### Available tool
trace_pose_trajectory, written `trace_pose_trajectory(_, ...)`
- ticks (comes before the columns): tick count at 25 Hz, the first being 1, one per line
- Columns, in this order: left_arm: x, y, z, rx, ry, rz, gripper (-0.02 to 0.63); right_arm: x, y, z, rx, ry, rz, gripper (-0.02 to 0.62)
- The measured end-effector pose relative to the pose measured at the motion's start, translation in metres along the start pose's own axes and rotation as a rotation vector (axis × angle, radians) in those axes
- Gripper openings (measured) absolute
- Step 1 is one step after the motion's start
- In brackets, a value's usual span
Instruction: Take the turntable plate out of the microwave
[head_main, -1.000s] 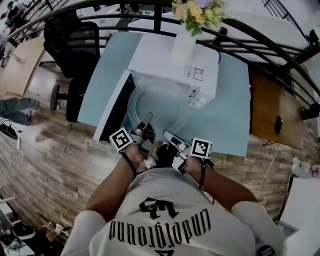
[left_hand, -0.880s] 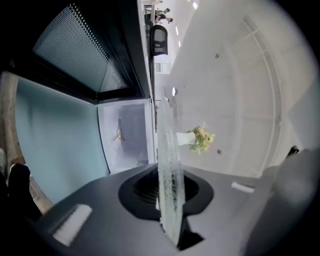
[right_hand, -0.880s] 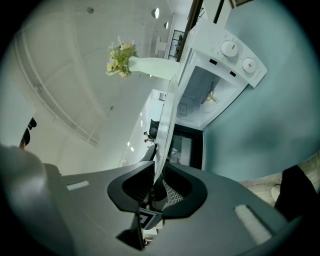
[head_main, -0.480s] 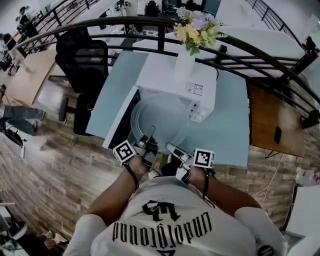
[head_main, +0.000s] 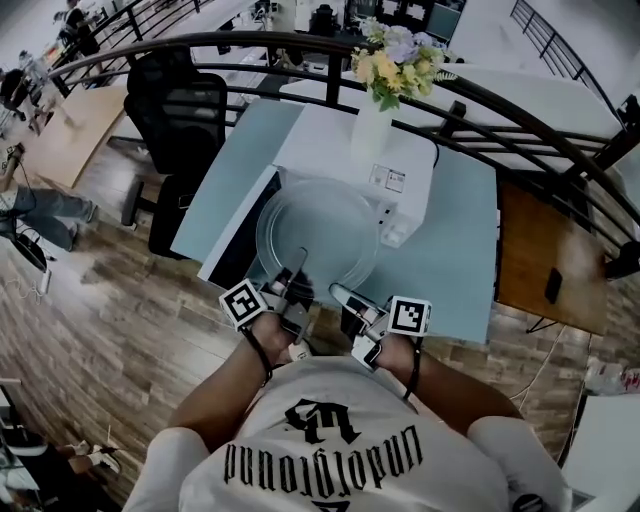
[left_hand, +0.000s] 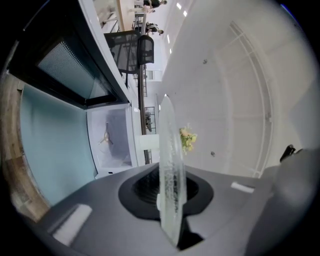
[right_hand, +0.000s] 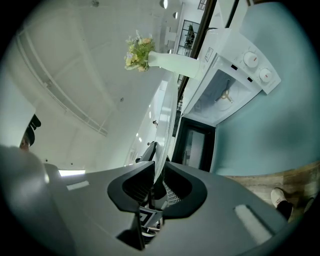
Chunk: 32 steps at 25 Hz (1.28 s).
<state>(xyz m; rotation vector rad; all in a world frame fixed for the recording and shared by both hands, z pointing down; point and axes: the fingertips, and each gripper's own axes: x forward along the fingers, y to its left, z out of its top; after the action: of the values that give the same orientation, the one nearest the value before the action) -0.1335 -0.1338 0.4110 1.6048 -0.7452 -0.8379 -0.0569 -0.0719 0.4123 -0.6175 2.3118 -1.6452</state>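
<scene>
Two grippers are working on one item, correct?
— Correct. The left gripper (head_main: 297, 266) and the right gripper (head_main: 338, 294) are both clamping the near rim of the plate (head_main: 318, 225). Each pair of jaws is standing only a rim's thickness apart, pads pressing the glass from both faces.

Where is the plate resting?
— It is resting on nothing. It is hanging roughly level in front of the white microwave (head_main: 345, 140), just beside the swung-open door (head_main: 232, 240) and above the pale blue table (head_main: 460, 250). It is clear of the cavity (left_hand: 114, 150): both gripper views are showing that chamber with only its three-armed hub (left_hand: 106, 138) on the bottom.

How is the plate looking?
— Round, clear glass, with a raised rim and a ring moulded inside it. Edge-on between the left jaws, the rim is showing a pebbled, frosted texture.

Anything standing nearby?
— A white vase (head_main: 368, 105) of flowers (head_main: 398, 50) is standing on top of the microwave, and a black chair (head_main: 178, 105) is standing beside the table.
</scene>
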Motion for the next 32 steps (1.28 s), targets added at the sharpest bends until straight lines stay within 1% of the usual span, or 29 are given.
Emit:
trace_pose_trajectory(3, -0.002, -0.008, -0.017, 0.016, -0.026, 0.003, 0.075, -0.020, 0.002, -0.002, 0.025, 0.020, 0.008, 0.052)
trace_pose_trajectory(7, -0.010, -0.015, -0.050, 0.016, -0.058, 0.010, 0.075, -0.052, 0.008, -0.009, -0.004, 0.061, 0.025, 0.052)
trace_pose_trajectory(13, -0.025, -0.023, -0.109, 0.046, -0.084, 0.019, 0.075, -0.110, 0.007, -0.027, -0.007, 0.109, 0.038, 0.052)
trace_pose_trajectory(19, -0.047, -0.035, -0.160, 0.046, -0.122, 0.030, 0.075, -0.159, 0.015, -0.051, 0.005, 0.148, 0.063, 0.052)
trace_pose_trajectory(23, -0.065, -0.046, -0.179, 0.038, -0.130, 0.039, 0.075, -0.178, 0.028, -0.068, 0.011, 0.158, 0.070, 0.053)
trace_pose_trajectory(27, -0.081, -0.057, -0.194, 0.046, -0.114, 0.035, 0.075, -0.192, 0.038, -0.086, 0.019, 0.157, 0.061, 0.054)
trace_pose_trajectory(30, -0.090, -0.053, -0.198, 0.047, -0.098, 0.036, 0.075, -0.193, 0.040, -0.095, -0.008, 0.158, 0.081, 0.055)
trace_pose_trajectory(32, -0.097, -0.055, -0.198, 0.049, -0.089, 0.029, 0.075, -0.191, 0.043, -0.104, -0.008, 0.155, 0.086, 0.055)
